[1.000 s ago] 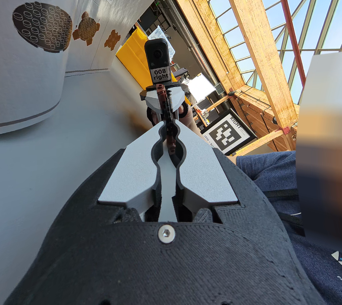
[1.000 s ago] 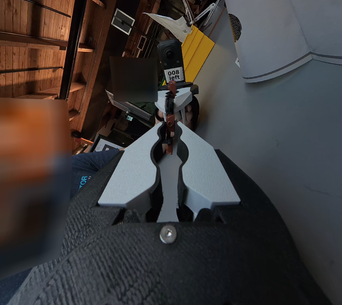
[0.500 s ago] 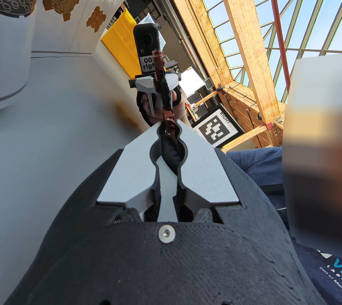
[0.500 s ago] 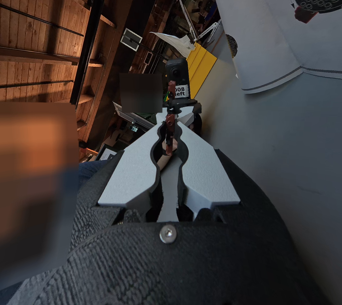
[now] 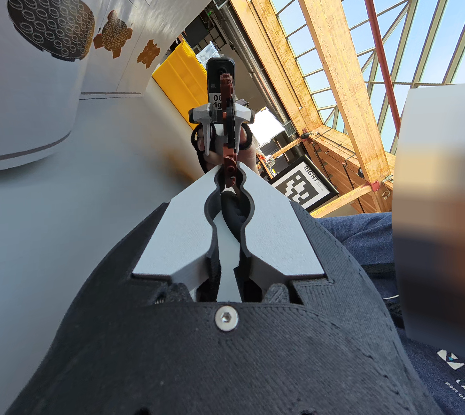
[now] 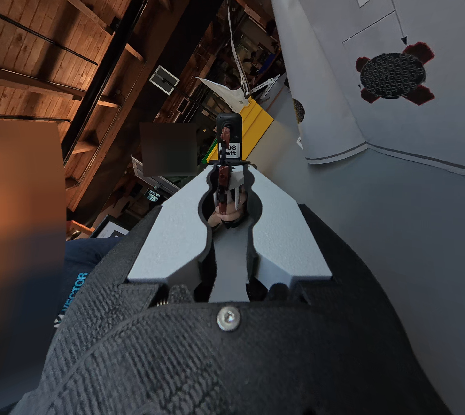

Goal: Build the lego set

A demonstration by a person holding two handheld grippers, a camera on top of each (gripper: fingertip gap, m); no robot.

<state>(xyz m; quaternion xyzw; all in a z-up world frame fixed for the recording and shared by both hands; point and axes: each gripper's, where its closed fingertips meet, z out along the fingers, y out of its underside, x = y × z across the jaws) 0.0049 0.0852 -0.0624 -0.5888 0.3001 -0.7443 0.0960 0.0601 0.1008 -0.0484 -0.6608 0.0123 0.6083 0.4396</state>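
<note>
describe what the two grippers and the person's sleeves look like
Both grippers, left gripper and right gripper, have pale grey wedge-shaped fingers with wavy inner edges on a black ribbed body with a silver screw. Each carries a black camera with a white label. The sleeve is navy.

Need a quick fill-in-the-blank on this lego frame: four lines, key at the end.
1. The lego assembly pairs reddish-brown pieces with a round ___ plate.
2. The left hand-held gripper is ___ on the lego assembly.
3. The right hand-held gripper is ___, its fingers clear of the assembly.
4. The bin beyond the instruction sheet is ___.

Missing words: black; shut; open; yellow.
</note>
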